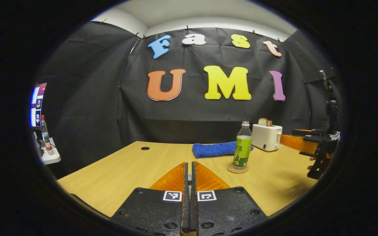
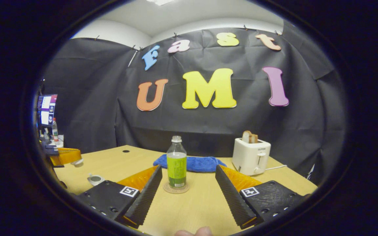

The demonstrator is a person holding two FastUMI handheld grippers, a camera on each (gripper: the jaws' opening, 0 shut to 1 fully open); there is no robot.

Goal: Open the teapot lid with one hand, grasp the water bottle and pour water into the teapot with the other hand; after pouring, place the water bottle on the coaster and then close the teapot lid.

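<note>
A clear water bottle (image 2: 176, 164) with a green label and no cap stands upright on a round coaster (image 2: 176, 188) mid-table; it also appears in the left gripper view (image 1: 242, 147). My right gripper (image 2: 189, 170) is open, just short of the bottle, one finger on each side of it. My left gripper (image 1: 189, 164) is shut, with a small pale piece pinched between its fingers. In the right gripper view the left gripper (image 2: 72, 160) hangs at the far left holding the white teapot lid (image 2: 77, 162) above the table. The small teapot (image 2: 94, 179) sits below it with its top open.
A folded blue towel (image 2: 192, 164) lies behind the bottle. A white toaster (image 2: 250, 155) with toast in it stands at the back right, its cord trailing right. The wooden table (image 1: 126, 170) has a cable hole (image 1: 145, 148). A side shelf (image 1: 49, 157) holds another bottle.
</note>
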